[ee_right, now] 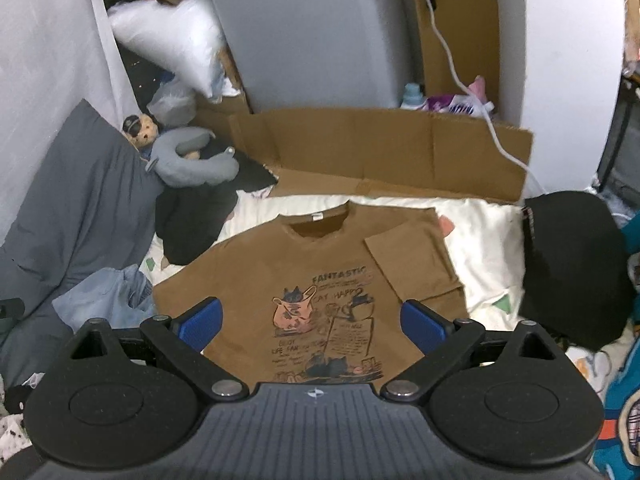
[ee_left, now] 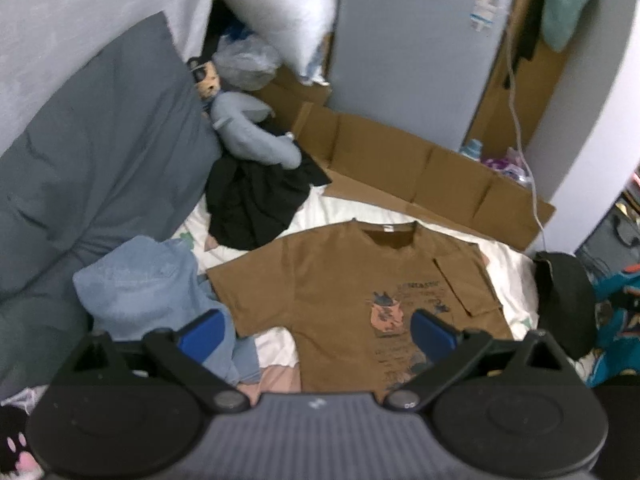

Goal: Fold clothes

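Note:
A brown T-shirt (ee_left: 340,280) (ee_right: 256,276) with a cat print lies face up on the white bed sheet (ee_left: 508,268) (ee_right: 480,232). Its right sleeve (ee_right: 412,260) is folded inward over the chest; the left sleeve lies spread out flat. My left gripper (ee_left: 316,332) hovers above the shirt's lower left part, open, with nothing between its blue pads (ee_left: 204,332). My right gripper (ee_right: 312,320) hangs over the shirt's print, also open and holding nothing.
A light blue garment (ee_left: 148,284) (ee_right: 108,300) lies left of the shirt and a black garment (ee_left: 256,200) (ee_right: 192,216) behind it. A grey pillow (ee_left: 92,152), a plush toy (ee_left: 248,128), flattened cardboard (ee_left: 420,176) (ee_right: 380,152) and a black cap (ee_right: 572,264) ring the sheet.

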{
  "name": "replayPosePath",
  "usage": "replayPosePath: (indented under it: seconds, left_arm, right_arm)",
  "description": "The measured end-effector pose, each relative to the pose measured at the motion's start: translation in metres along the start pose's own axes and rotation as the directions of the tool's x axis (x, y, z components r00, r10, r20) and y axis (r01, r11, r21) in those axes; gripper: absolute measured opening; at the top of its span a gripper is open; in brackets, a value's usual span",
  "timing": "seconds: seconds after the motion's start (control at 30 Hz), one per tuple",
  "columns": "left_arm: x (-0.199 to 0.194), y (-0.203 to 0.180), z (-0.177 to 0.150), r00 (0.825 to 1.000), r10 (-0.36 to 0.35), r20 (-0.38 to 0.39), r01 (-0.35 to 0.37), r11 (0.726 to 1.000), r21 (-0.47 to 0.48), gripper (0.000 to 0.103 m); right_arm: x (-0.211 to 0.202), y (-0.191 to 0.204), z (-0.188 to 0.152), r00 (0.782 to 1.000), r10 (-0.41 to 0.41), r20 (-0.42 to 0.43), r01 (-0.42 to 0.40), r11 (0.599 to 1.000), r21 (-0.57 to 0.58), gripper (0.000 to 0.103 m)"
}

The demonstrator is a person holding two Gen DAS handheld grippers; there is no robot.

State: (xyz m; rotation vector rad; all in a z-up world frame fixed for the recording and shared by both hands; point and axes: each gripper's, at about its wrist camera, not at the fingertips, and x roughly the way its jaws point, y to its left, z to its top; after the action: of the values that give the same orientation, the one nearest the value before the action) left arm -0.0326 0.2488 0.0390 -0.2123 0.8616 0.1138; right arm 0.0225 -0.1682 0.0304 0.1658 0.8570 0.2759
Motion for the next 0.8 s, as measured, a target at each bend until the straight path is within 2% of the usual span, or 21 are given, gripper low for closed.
replayPosePath:
  seconds: [0.1, 0.4, 0.47, 0.57, 0.7, 0.8]
  left_arm:
    - [0.013, 0.007, -0.002, 1.0, 0.013, -0.007, -0.013, 0.999, -0.035, 0.093]
    - [0.068, 0.022, -0.012, 0.999, 0.032, -0.024, -0.033, 0.999, -0.042, 0.089]
    - [0.083, 0.026, -0.018, 0.999, 0.031, -0.012, -0.032, 0.998, -0.045, 0.081]
    - [0.115, 0.033, -0.027, 0.998, 0.053, -0.029, -0.056, 0.995, -0.083, 0.066]
    - [0.161, 0.04, -0.037, 0.996, 0.085, -0.037, -0.089, 0.988, -0.124, 0.063]
    - [0.204, 0.048, -0.045, 0.993, 0.085, -0.076, -0.097, 0.981, -0.169, 0.061]
  right_arm:
    - [0.027, -0.002, 0.001, 0.999, 0.011, -0.033, -0.012, 1.0, -0.007, 0.089]
    - [0.11, 0.004, -0.013, 0.992, 0.084, -0.095, -0.089, 0.994, -0.058, 0.089]
    - [0.129, 0.005, -0.019, 0.99, 0.102, -0.099, -0.109, 0.992, -0.069, 0.089]
    - [0.157, 0.006, -0.029, 0.984, 0.147, -0.098, -0.155, 0.985, -0.078, 0.089]
    - [0.198, 0.008, -0.045, 0.976, 0.195, -0.101, -0.205, 0.974, -0.099, 0.088]
    - [0.232, 0.009, -0.06, 0.973, 0.198, -0.123, -0.212, 0.97, -0.118, 0.081]
